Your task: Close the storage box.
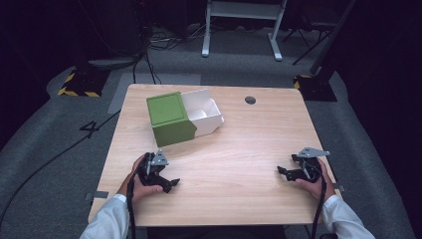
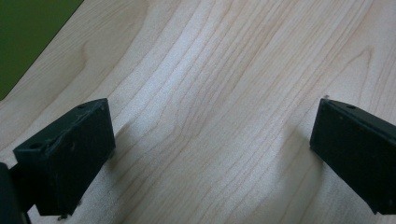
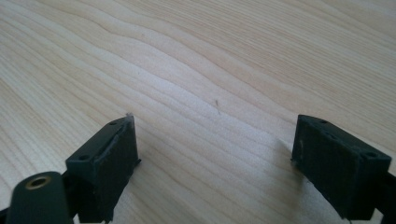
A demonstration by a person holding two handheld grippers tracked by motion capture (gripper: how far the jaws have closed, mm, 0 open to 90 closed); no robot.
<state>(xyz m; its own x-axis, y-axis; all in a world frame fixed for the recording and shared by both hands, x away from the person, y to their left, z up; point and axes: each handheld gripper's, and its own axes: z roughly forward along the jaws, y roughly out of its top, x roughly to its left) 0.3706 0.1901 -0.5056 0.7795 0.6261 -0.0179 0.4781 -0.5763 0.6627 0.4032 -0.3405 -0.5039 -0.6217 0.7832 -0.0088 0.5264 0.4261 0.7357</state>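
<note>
Green box (image 1: 170, 119) w/ white inner tray (image 1: 205, 114) slid partway out; both grippers' fingers spread, empty

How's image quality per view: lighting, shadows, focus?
High view: table evenly lit, surroundings nearly black, slightly soft; green box and its white drawer are readable. Left gripper view: sharp wood grain, soft shadows beside the open left gripper. Right gripper view: bright, mild sheen, right gripper open with soft shadows.
</note>
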